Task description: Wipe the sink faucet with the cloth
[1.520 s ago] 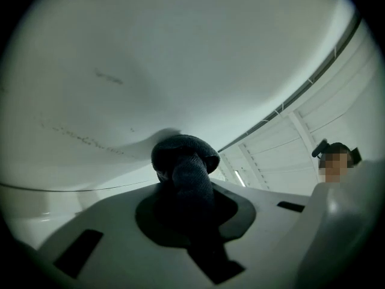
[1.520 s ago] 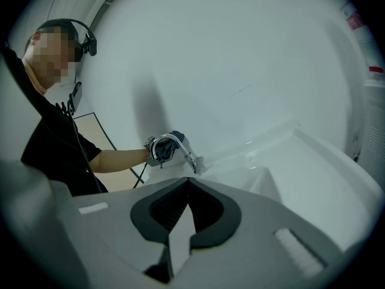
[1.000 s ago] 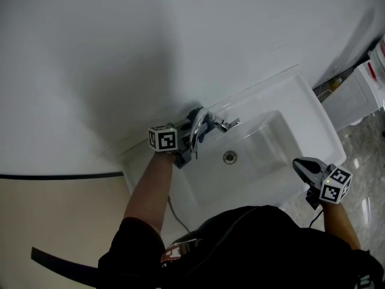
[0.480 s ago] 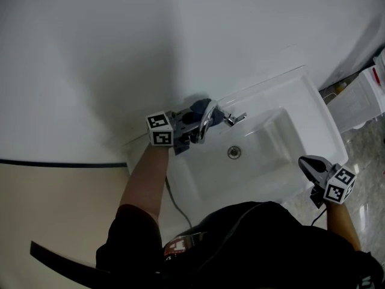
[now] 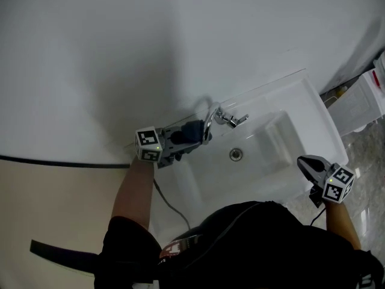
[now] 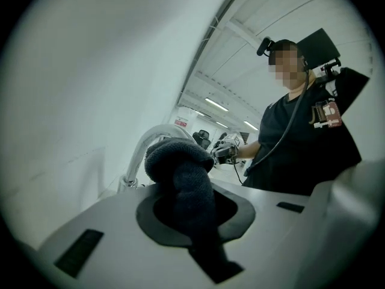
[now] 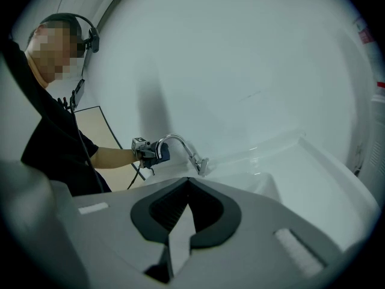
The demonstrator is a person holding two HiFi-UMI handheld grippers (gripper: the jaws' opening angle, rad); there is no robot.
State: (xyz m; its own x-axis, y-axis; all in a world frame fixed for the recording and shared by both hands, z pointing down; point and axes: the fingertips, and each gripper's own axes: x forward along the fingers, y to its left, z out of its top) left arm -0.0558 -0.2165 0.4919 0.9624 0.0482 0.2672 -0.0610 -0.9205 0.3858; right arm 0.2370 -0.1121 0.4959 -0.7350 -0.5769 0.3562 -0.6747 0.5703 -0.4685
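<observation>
The chrome faucet arches over the back rim of the white sink, with its handle to the right. My left gripper is shut on a dark blue cloth, held just left of the spout. In the left gripper view the bunched cloth fills the jaws, with the spout curving behind it; contact cannot be told. The right gripper view shows the cloth at the spout's outer end. My right gripper is shut and empty at the sink's front right corner.
A white wall rises right behind the sink. White units stand on the floor at the far right. A cable hangs down from my left gripper beside the person's dark clothing.
My left gripper, still shut on the cloth, has rolled and drawn left, off the spout's arch to its left side. The right gripper has stayed where it was.
</observation>
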